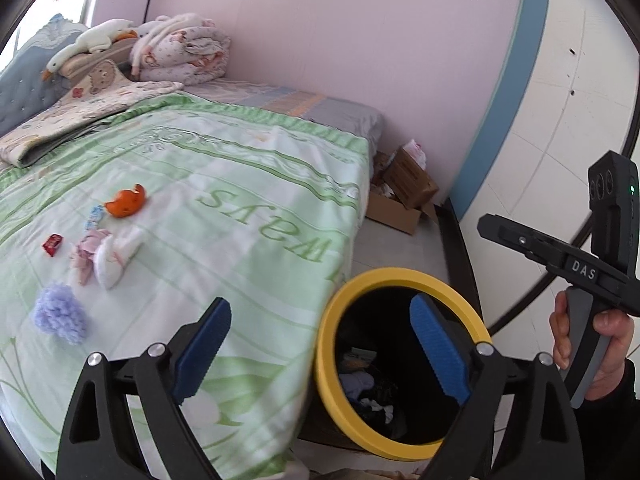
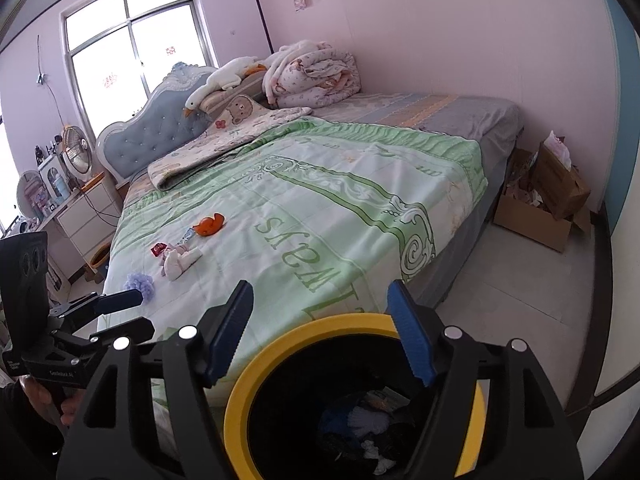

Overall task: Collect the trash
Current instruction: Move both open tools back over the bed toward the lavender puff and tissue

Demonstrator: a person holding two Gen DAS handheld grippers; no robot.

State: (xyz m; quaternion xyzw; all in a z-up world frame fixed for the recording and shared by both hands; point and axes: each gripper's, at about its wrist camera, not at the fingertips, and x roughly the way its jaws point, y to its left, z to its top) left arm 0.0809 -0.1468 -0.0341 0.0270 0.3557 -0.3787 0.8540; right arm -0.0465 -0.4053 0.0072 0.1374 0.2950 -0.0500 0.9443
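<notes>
Trash lay in a loose group on the green bedspread (image 2: 320, 208), toward the left side of the bed: an orange peel (image 1: 127, 200), a small blue-and-white wrapper (image 1: 95, 216) just beside it, a red wrapper (image 1: 53, 243), a heap of crumpled pink and white tissue (image 1: 106, 256), and a lilac fluffy ball (image 1: 60, 314) nearest the foot of the bed. The same items appeared in the right wrist view, with the orange peel (image 2: 209, 224) farthest up the bed and the lilac ball (image 2: 139, 282) partly hidden behind the tip of the left claw (image 2: 120, 301).

A black bin with a yellow rim (image 1: 400, 276) stood on the floor against the foot of the bed and already held crumpled scraps. The left claw (image 1: 320, 344) was released and empty, one blue finger pad (image 1: 204, 350) over the bedspread and the other over the bin mouth. The right claw (image 2: 320, 332) was likewise released and empty, above the yellow rim (image 2: 240, 392). The right claw's handle was gripped by the person's right hand (image 1: 588, 344). A cardboard box (image 2: 536, 216) rested on the floor by the far wall.
</notes>
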